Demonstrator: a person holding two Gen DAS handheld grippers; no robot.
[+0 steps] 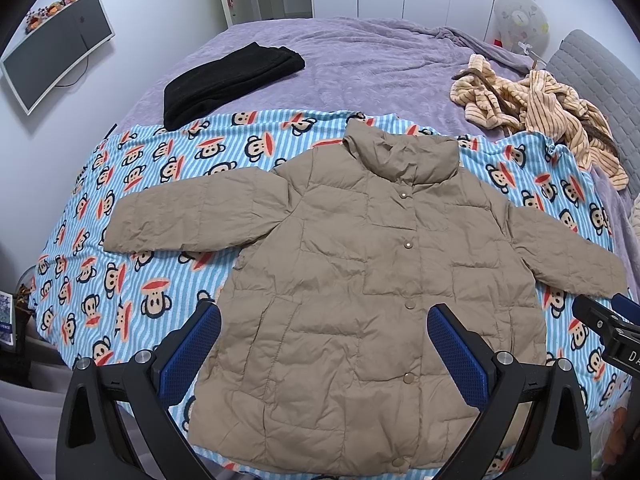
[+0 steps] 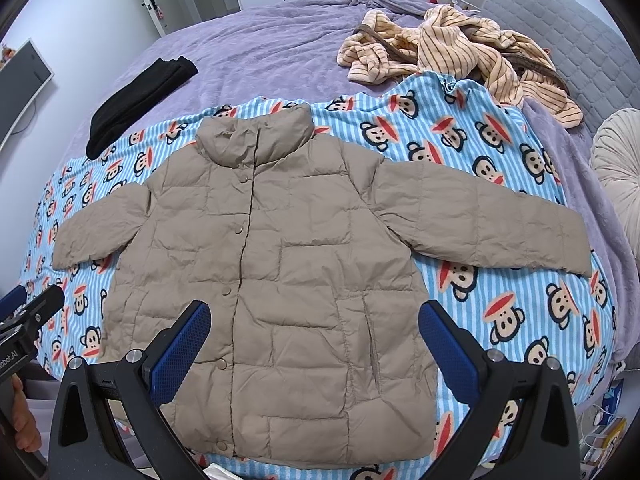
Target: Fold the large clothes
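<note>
A tan quilted puffer jacket [image 1: 352, 280] [image 2: 280, 264] lies flat and face up on a blue striped monkey-print blanket [image 1: 132, 208] [image 2: 500, 184]. It is snapped closed, both sleeves spread sideways, collar toward the far side. My left gripper [image 1: 324, 344] hovers open over the jacket's lower hem area with nothing between its blue pads. My right gripper [image 2: 314, 340] is open too, above the jacket's lower right front. Each gripper's tip shows at the edge of the other's view [image 1: 600, 320] [image 2: 32, 312].
The blanket covers the near part of a purple bed [image 1: 360, 60] [image 2: 260, 52]. A folded black garment [image 1: 228, 80] [image 2: 136, 100] lies at the far left. A crumpled striped orange garment [image 1: 540, 108] [image 2: 460, 56] sits at the far right. A monitor [image 1: 52, 52] hangs on the left wall.
</note>
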